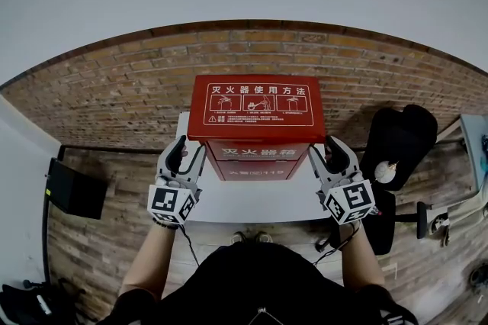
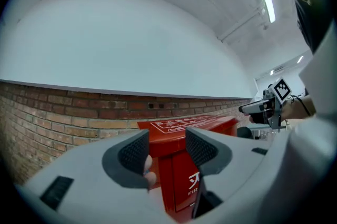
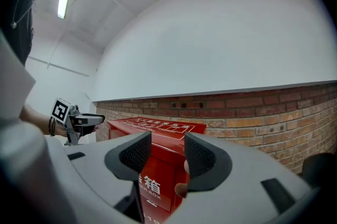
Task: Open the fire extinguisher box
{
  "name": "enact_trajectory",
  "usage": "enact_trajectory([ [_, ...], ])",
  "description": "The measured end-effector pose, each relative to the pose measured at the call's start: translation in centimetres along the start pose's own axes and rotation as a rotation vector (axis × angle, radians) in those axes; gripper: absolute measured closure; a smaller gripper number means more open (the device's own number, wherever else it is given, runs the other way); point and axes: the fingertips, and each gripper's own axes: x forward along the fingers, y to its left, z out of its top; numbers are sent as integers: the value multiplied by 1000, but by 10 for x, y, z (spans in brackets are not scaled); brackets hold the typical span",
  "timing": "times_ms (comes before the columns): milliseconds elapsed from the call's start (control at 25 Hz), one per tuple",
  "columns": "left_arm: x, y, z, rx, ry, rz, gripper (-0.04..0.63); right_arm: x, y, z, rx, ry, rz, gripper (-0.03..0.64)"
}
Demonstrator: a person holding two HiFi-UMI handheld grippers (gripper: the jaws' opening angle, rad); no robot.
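A red fire extinguisher box [image 1: 256, 152] with white print stands on a small white table [image 1: 252, 203], its flat lid [image 1: 258, 106] overhanging the front. My left gripper [image 1: 183, 153] is at the box's left front corner, just under the lid's edge. My right gripper [image 1: 333, 152] is mirrored at the right front corner. In the left gripper view the left gripper [image 2: 167, 150] is open, and the box [image 2: 184, 165] shows through the gap, untouched by the pads. In the right gripper view the right gripper [image 3: 167, 154] is open too, with the box [image 3: 158, 170] behind the gap.
A brick wall [image 1: 114, 94] runs behind the table below a white wall. A black chair [image 1: 400, 140] stands at the right, and a black flat object [image 1: 72, 190] leans at the left on the wooden floor. More gear lies at the far right.
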Motion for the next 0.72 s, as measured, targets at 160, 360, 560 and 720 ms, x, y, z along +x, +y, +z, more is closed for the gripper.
enact_trajectory([
  [160, 7, 15, -15, -19, 43, -21, 311, 6, -17, -15, 17, 35, 6, 402],
  [360, 15, 25, -30, -79, 61, -81, 288, 12, -21, -31, 67, 62, 63, 379],
  [560, 19, 22, -31, -104, 47, -147, 288, 18, -18, -35, 56, 61, 105, 377],
  [720, 22, 17, -30, -93, 43, -196, 288, 21, -20, -37, 67, 58, 128, 377],
])
